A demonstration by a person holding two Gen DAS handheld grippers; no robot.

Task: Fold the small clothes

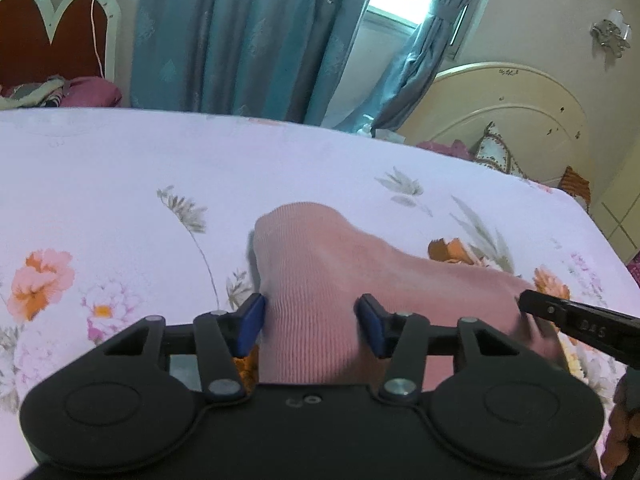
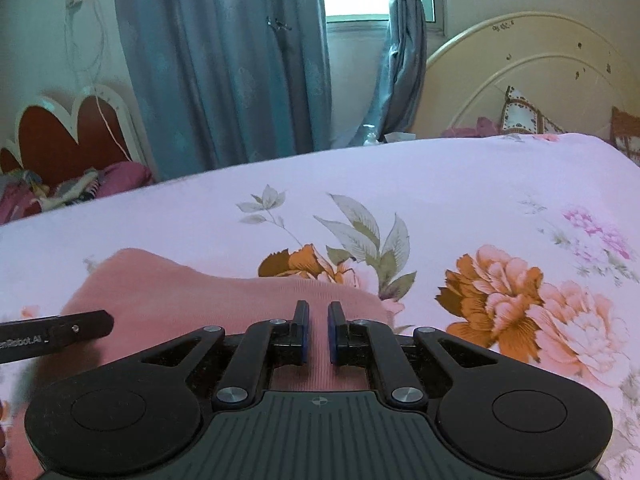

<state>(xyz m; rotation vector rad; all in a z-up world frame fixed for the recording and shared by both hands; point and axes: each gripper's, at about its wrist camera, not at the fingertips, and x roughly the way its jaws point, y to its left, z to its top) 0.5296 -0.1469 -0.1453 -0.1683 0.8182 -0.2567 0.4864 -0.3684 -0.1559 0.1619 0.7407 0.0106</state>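
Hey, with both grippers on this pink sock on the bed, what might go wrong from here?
1. The left gripper straddles the pink sock with its jaws apart, so that end may slip away when lifted.
2. The right gripper looks nearly shut on a thin bit of knit, which could pull free.
3. Either could snag the floral bedsheet beneath.

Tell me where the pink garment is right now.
The pink garment lies on the floral bedsheet, between the left gripper's pads; the right gripper is at its right end.
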